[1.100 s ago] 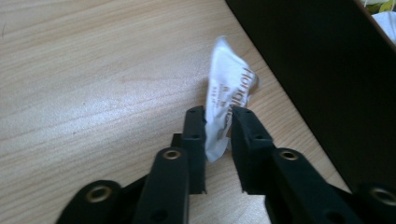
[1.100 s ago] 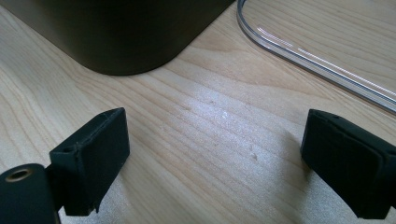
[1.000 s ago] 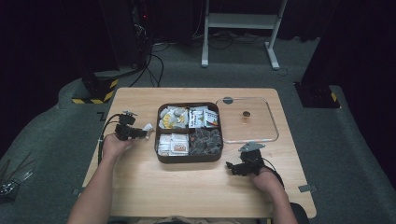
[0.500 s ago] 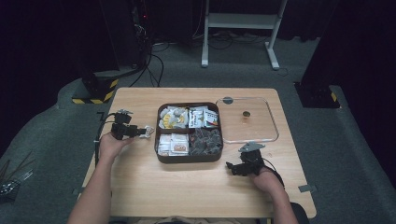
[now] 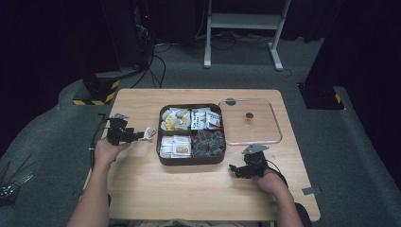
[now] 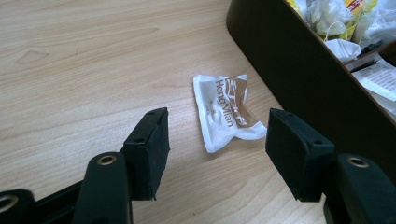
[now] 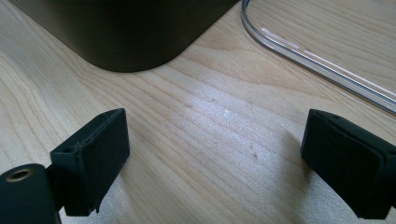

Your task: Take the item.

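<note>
The small white and brown sealed snack packet lies flat on the light wooden table, just beside the dark brown compartment tray, whose far side is cut off in the left gripper view. The left gripper has just been opening; its jaws stand spread, the packet lying free ahead of them. In the high view the packet is a blur. The right gripper rests spread over bare wood, near the clear plastic lid.
</note>
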Motion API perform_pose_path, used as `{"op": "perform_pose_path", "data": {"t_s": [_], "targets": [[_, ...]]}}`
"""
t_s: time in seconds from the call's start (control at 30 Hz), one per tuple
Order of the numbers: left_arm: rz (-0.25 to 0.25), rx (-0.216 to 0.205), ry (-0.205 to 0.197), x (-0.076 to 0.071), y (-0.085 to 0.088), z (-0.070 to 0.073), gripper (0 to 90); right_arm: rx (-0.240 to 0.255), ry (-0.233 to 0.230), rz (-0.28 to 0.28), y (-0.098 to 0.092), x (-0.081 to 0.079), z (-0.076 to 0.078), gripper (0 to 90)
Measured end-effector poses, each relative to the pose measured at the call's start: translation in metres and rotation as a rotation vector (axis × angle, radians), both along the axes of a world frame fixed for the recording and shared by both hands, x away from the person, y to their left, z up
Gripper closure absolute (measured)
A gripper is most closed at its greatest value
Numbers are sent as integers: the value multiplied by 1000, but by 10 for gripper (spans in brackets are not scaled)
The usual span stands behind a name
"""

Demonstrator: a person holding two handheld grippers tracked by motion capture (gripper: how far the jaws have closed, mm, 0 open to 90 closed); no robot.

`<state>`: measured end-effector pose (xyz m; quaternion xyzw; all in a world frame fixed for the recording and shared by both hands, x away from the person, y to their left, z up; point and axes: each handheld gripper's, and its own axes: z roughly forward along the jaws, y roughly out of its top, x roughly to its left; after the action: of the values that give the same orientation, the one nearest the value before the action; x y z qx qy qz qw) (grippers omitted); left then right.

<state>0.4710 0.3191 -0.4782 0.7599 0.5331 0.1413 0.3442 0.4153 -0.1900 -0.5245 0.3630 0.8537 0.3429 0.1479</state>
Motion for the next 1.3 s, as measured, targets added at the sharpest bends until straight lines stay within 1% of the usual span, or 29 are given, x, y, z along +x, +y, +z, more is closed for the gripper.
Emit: {"op": "perform_pose_path", "data": {"t_s": [0.03,0.1,0.23,0.3,0.53,0.6,0.63,0.67,0.87,0.97,1.03,1.1,1.13,1.23,1.3], "targets": [[5,-3,0,-1,1,-1,394,1,2,0,0,0,0,79],[8,18,-7,-3,3,-2,390,1,1,1,0,1,0,79],[25,22,15,-7,7,-6,387,0,0,3,1,2,0,78],[27,19,18,-8,9,-7,385,-1,1,1,1,2,0,77],[32,38,-8,-13,18,-12,342,-3,-3,1,2,4,0,77],[34,44,1,-14,20,-15,335,-3,-3,1,2,4,0,77],[34,44,1,-14,20,-15,325,-3,-3,1,2,4,0,77],[31,63,0,-15,23,-17,318,-2,-2,1,2,4,0,77],[36,81,-8,-18,31,-23,290,0,0,1,2,5,0,78],[36,106,1,-18,38,-29,271,1,0,0,2,5,0,78],[39,111,1,-18,41,-31,270,1,0,0,2,5,0,78],[52,109,16,-17,45,-35,266,1,0,0,2,5,0,78],[50,120,4,-17,47,-36,265,1,0,0,2,5,0,78],[45,105,-19,-17,51,-39,249,0,0,0,2,5,0,78],[38,109,-47,-18,52,-42,221,0,-1,0,2,5,0,77]]}}
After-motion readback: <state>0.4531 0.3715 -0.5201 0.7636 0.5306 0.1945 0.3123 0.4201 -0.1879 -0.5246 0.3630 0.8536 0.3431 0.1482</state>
